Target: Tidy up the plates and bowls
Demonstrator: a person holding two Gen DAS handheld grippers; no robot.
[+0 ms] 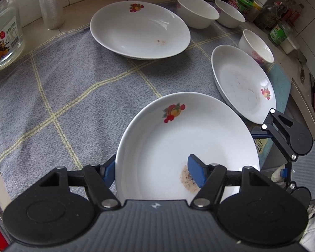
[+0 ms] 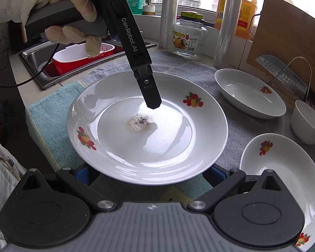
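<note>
1. Plainly pinched by the left gripper (image 1: 153, 171): the held plate (image 1: 178, 142), with one blue pad inside the well beside a brown stain (image 1: 188, 180) and the other outside under the rim, pressed together on that rim.
2. Spread wide at the opposite rim: the right gripper (image 2: 150, 176), blue pads tucked beneath the plate's edge; cannot tell whether touching it.
3. Sits at the near corner of the surface, over a teal towel (image 2: 46, 121) and a grey checked cloth (image 1: 63, 88); cannot tell whether resting on them or raised off them.
4. Faces well-up, roughly level. Round, so without a long axis; marked instead by two fruit prints on opposite sides of the rim.
5. Bounded closely on one side by the surface's edge (image 1: 300, 96), and in the right wrist view by a steel sink (image 2: 31, 63) holding a red basket (image 2: 79, 56).
6. Opens onto a broad bare stretch of checked cloth on the left of the left wrist view, running up to a glass jar (image 1: 4, 42).
7. Crowded elsewhere: far plate (image 1: 139, 29) straight ahead, right-hand plate (image 1: 241, 84) just beside the held one, and three bowls (image 1: 196, 10) beyond, one touching the right-hand plate.
8. Closed off at the back by a cutting board (image 2: 287, 42) and a cleaver (image 2: 281, 71).
</note>
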